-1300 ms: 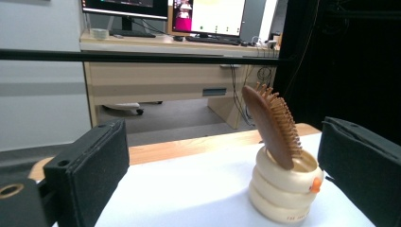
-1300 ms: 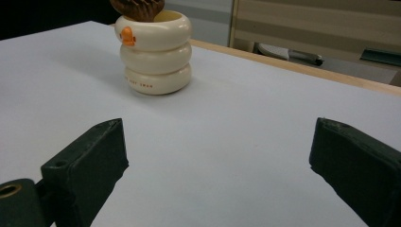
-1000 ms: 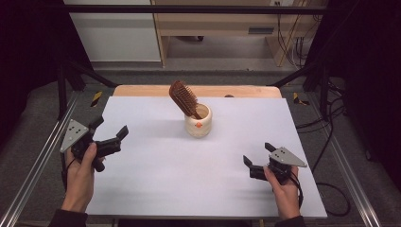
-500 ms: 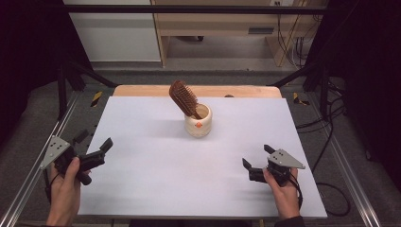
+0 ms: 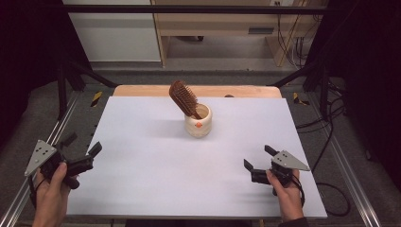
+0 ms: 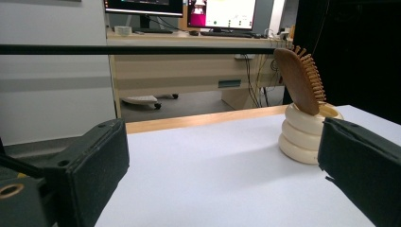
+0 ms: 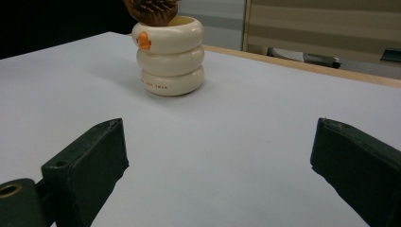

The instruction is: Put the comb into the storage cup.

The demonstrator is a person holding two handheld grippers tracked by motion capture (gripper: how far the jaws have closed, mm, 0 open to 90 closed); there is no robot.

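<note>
While the wooden hairbrush [image 5: 183,98] leans bristles-up in the cream ringed cup [image 5: 198,121] toward the far middle of the white desk [image 5: 142,161], both tools sit well back from it. Left hand-held gripper [image 5: 81,150] hangs off the desk's near-left edge, jaws apart and empty; right hand-held gripper [image 5: 257,159] rests near the front right, jaws likewise spread.

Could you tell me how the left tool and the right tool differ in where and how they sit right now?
The left tool sits at the table's left edge, partly off the white surface, while the right tool hovers over the surface near the front right. The left tool is farther from the cup holding the hairbrush than the right tool. Both stand open, holding nothing, aimed roughly toward the cup.
</note>
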